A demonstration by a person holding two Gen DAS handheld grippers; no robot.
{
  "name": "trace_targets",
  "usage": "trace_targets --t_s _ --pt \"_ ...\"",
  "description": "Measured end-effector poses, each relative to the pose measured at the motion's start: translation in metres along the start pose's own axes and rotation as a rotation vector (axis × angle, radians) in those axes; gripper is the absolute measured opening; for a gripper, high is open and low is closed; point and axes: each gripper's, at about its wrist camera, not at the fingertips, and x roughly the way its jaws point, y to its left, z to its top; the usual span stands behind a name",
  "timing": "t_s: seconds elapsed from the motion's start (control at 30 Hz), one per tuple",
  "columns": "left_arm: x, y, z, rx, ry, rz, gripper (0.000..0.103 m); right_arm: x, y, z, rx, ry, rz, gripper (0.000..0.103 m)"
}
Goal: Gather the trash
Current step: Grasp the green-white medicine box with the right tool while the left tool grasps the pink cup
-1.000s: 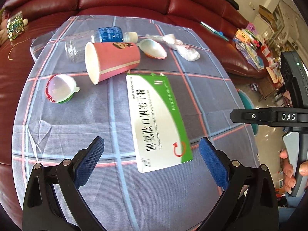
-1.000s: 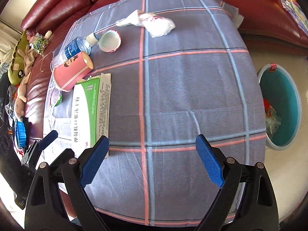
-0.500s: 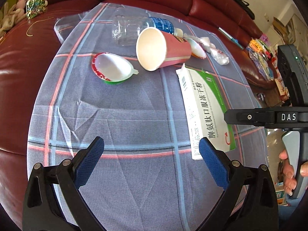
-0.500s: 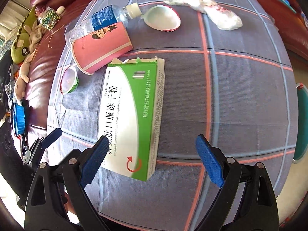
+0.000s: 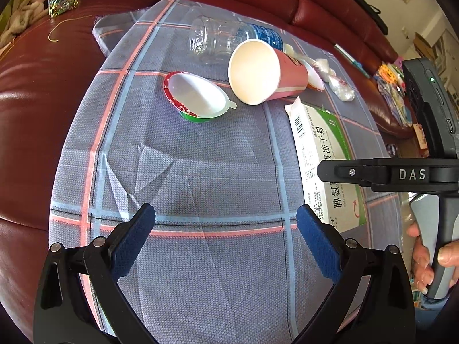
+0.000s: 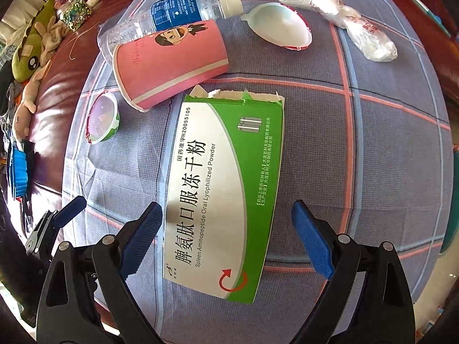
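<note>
Right wrist view: the right gripper (image 6: 226, 235) hangs over a plaid cloth (image 6: 358, 157) spread on the table, its jaws spread wide and holding nothing.
Medicine box (image 6: 226, 189): the green and white carton lies flat on the cloth with its torn end pointing away; its near end sits between the blue pads (image 6: 309, 243), which stand clear of both long edges.
Pink paper cup (image 6: 169, 66): on its side just beyond the box's torn end, its mouth facing the left of the picture.
Water bottle (image 6: 178, 11): clear, blue label, white cap, lying right behind the cup and touching it.
Small green tub (image 6: 103, 120): left of the box, close to the cup's mouth.
White shell-shaped cup (image 6: 281, 28): beyond the box, near the bottle's cap.
Crumpled plastic wrap (image 6: 358, 31): at the far right of the litter.
Left wrist view: the left gripper (image 5: 226, 238) hovers above bare cloth, jaws wide apart with nothing between them; the tub and the paper cup lie ahead, and the box lies to its right.
Person's hand (image 5: 430, 261): grips the handle of the right gripper at the picture's right edge.
Setting: a red leather sofa (image 5: 43, 91) surrounds the table.
</note>
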Motion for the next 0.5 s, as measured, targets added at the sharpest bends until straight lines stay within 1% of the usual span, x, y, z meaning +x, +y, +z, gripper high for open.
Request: trace_targets --t_s 0.13,0.17,0.2,0.3,0.37,0.5 --pt "-0.002 0.002 0.002 -0.002 -0.006 0.004 0.099 0.007 0.006 0.004 -0.026 -0.007 -0.025 0.086" --pt "-0.003 0.002 0.003 -0.003 -0.007 0.005 0.099 0.007 0.007 0.004 -0.036 -0.013 -0.024 0.077" --pt "-0.003 0.003 0.004 -0.003 -0.008 0.007 0.099 0.006 0.008 0.004 -0.045 -0.017 -0.008 0.076" --pt "-0.004 0.002 0.010 0.000 -0.016 0.004 0.099 0.000 0.008 0.003 -0.075 -0.043 -0.037 0.074" --pt "-0.005 -0.001 0.015 0.009 -0.027 0.003 0.099 -0.005 0.000 0.004 -0.061 -0.052 -0.020 0.074" --pt "-0.007 -0.015 0.035 0.038 -0.066 -0.011 0.099 -0.017 -0.022 0.007 -0.006 -0.086 -0.020 0.074"
